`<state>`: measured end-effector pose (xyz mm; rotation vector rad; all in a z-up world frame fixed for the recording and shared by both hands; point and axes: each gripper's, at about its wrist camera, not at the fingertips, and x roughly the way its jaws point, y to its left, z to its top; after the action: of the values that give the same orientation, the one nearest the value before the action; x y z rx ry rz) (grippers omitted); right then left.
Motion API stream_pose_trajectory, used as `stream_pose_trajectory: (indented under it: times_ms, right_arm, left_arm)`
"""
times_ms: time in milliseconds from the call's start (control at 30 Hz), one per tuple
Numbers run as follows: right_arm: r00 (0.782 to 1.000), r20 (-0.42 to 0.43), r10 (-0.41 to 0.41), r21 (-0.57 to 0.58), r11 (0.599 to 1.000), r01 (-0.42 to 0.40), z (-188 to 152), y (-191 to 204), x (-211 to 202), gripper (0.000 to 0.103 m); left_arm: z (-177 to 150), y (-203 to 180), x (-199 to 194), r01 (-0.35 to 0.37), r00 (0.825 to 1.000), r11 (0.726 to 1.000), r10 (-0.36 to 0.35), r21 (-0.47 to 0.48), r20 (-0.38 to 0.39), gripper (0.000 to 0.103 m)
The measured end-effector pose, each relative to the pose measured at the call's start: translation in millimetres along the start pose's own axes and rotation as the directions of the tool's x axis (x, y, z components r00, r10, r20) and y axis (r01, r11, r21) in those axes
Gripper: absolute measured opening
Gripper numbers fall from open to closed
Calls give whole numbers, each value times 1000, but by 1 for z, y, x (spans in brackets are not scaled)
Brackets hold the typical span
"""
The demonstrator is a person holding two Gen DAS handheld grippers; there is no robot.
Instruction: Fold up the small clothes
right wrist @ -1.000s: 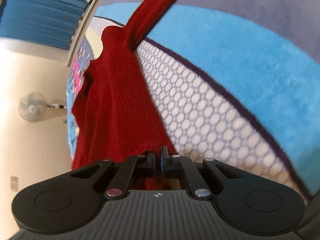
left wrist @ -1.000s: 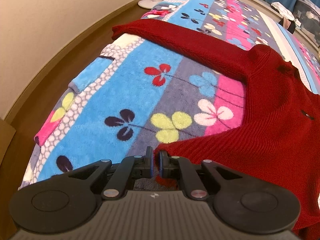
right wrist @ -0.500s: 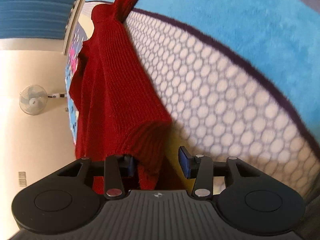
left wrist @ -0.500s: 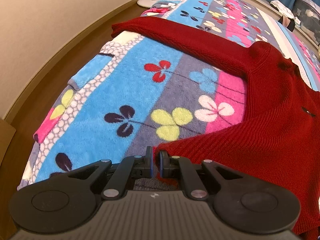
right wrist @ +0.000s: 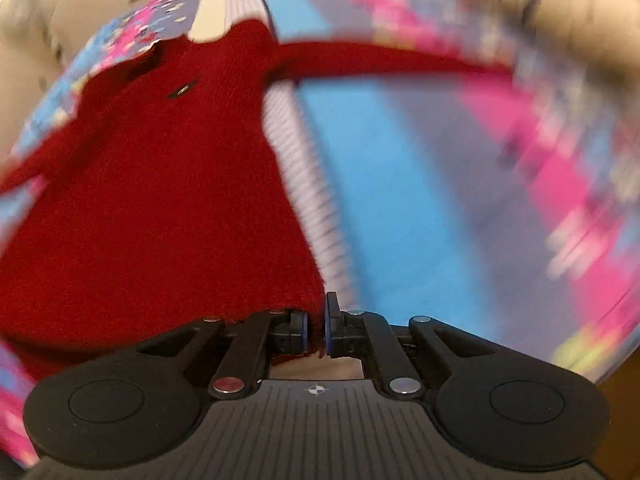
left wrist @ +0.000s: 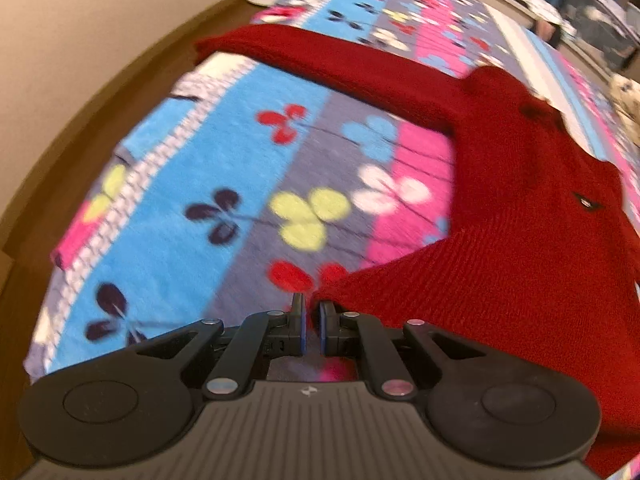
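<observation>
Red knit filled the right side of the left wrist view: a small sweater lay spread on a bed covered by a flowered blanket in blue, grey and pink stripes, one sleeve stretched toward the far edge near the wall. The left gripper was closed on the sweater's near hem corner, the fabric pinched between its jaws. In the right wrist view, heavily blurred, the sweater took up the left half, and the right gripper was clamped on the opposite hem corner, with the blanket beyond.
</observation>
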<state>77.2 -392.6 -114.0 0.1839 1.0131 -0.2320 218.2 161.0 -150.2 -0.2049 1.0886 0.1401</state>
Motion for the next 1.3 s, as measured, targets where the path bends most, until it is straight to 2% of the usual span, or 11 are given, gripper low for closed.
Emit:
stream_pose_trajectory:
  times_ms: [200, 400, 567, 700, 800, 900, 1000, 1067, 1100, 1133, 1300]
  right_arm:
    - [995, -45, -89, 17, 996, 90, 6, -33, 36, 7]
    - [992, -101, -73, 95, 992, 83, 1, -48, 68, 7]
    - [992, -108, -58, 119, 990, 71, -6, -45, 77, 7]
    - [990, -135, -42, 159, 985, 64, -13, -44, 89, 8]
    - [990, -130, -45, 195, 978, 70, -15, -45, 91, 8]
    - [989, -147, -33, 201, 978, 63, -16, -47, 88, 9]
    - [987, -159, -20, 217, 975, 55, -18, -48, 86, 12]
    - [987, -158, -25, 226, 972, 61, -19, -47, 87, 12]
    - [987, -159, -30, 221, 973, 66, -19, -45, 87, 10]
    - [985, -169, -31, 216, 974, 68, -18, -42, 85, 8]
    - [995, -95, -23, 118, 992, 34, -7, -24, 42, 7]
  left_arm:
    - [-42, -38, 19, 19, 998, 991, -10, 135, -69, 10]
    - [-85, -48, 32, -19, 1000, 957, 21, 290, -6, 16]
    - [-86, -37, 37, 42, 998, 954, -57, 296, 40, 17]
    - [-80, -45, 36, 81, 993, 926, -107, 369, 50, 17]
    - [-76, -42, 35, 225, 974, 914, -226, 338, -37, 19]
    - [-80, -45, 34, 341, 940, 891, -324, 300, -106, 60]
    - [-84, -60, 37, 279, 960, 896, -273, 345, -66, 68]
    - [-79, -62, 39, 254, 967, 920, -248, 297, -59, 58]
    - [-77, -64, 37, 222, 975, 933, -215, 284, -55, 14]
    - [-73, -65, 33, 230, 973, 934, -216, 272, -83, 3]
    - [-66, -48, -36, 183, 981, 937, -195, 298, 9, 3]
